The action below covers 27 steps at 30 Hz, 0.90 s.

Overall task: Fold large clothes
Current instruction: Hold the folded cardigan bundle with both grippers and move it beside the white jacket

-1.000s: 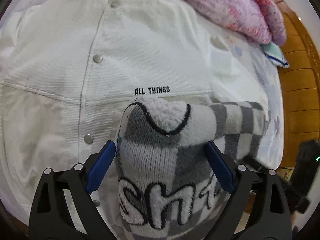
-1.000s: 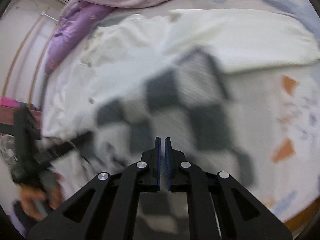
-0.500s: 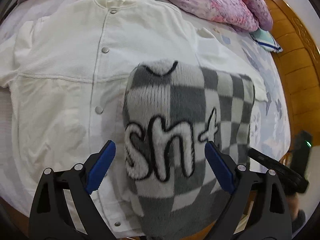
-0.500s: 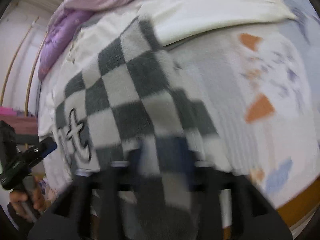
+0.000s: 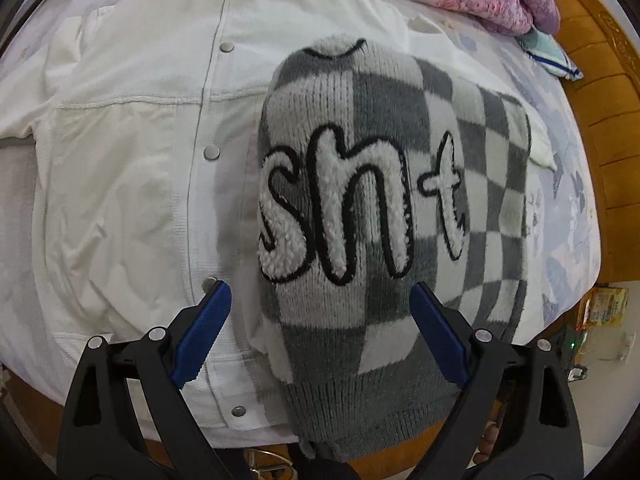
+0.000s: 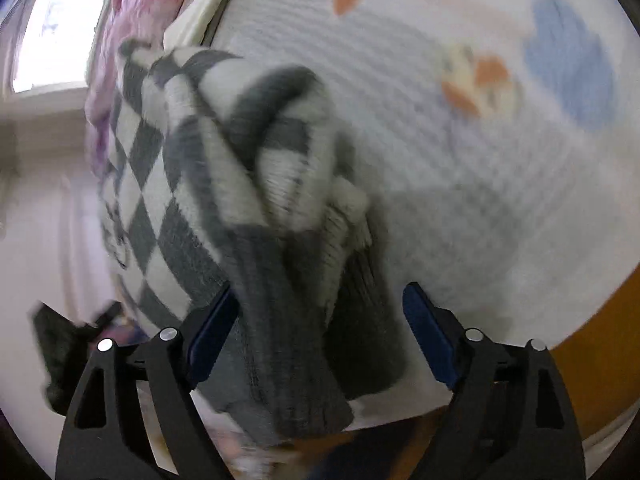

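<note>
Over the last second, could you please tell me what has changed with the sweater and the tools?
The right tool, shut a second ago, has just been opening and now straddles the checkered sweater hem. The left tool drew back, showing more sweater. The white jacket stayed flat; the left tool stayed open.

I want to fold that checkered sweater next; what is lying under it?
The checkered sweater lies on a white snap-button jacket, spread over the patterned bed sheet. The jacket's right half and any sheet beneath the sweater are covered.
</note>
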Available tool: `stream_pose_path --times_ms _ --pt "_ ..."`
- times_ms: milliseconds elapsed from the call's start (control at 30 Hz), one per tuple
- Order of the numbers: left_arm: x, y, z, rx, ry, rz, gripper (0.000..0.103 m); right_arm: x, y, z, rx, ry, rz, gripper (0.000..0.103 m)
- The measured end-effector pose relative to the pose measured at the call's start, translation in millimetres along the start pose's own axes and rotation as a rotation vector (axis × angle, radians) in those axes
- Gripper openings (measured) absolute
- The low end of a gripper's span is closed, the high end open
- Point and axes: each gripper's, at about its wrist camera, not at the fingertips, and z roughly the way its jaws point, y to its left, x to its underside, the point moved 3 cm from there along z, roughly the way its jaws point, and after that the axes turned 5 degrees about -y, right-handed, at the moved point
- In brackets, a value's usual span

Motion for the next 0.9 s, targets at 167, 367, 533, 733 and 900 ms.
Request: stream_pose_path --times_ms 167,367,533,733,900 --pt "3 -7 8 -0.036 0.016 0.024 0.091 10 -13 0 -0.081 0.007 0.079 0.082" --pt "2 -8 11 -0.054 0.035 -0.008 0.091 23 -8 0 -0.071 0.019 0.059 0.082" --pt "0 -11 12 -0.076 0.033 0.003 0.091 52 3 5 -0.04 0.024 0.087 0.077" --pt "-2 -13 8 -0.078 0.014 -0.034 0.091 47 26 -28 -0.103 -0.051 0.075 0.06" --pt "-6 -9 8 -0.05 0.011 -0.067 0.091 42 -2 -12 -0.116 -0.047 0.191 0.062"
